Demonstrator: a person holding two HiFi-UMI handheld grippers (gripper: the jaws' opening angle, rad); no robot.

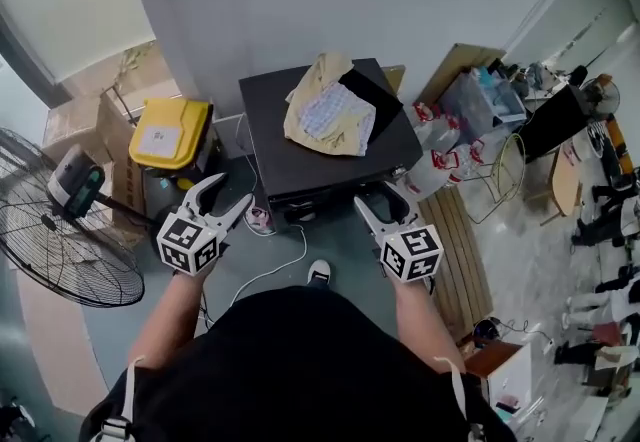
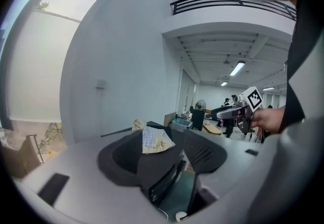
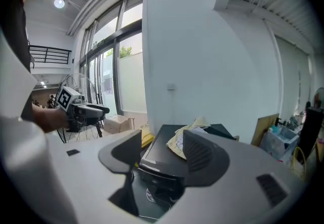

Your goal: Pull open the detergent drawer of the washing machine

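A dark washer (image 1: 290, 155) is seen from above, set against the wall, with a heap of pale clothes (image 1: 328, 110) lying on its lid. The drawer belongs to the washer's front panel (image 3: 161, 166), which faces the person. It cannot be singled out there: the panel is seen edge-on from the head and only dimly from the right gripper.

The left gripper (image 1: 228, 192) is held just before the washer's front left corner. Its jaws are spread wide, with nothing between them. In its own view only the washer and the clothes show through the gap.

The right gripper (image 1: 380, 202) is held just before the washer's front right corner, likewise released, jaws apart and empty. Neither gripper touches the washer.

A yellow bin (image 1: 172, 133) stands just left of the washer, and a fan (image 1: 60, 250) well to its left. A white cable (image 1: 280, 265) runs over the floor in front of the washer, near a shoe (image 1: 318, 274). A slatted wooden board (image 1: 465, 250) lies on the floor to the washer's right.
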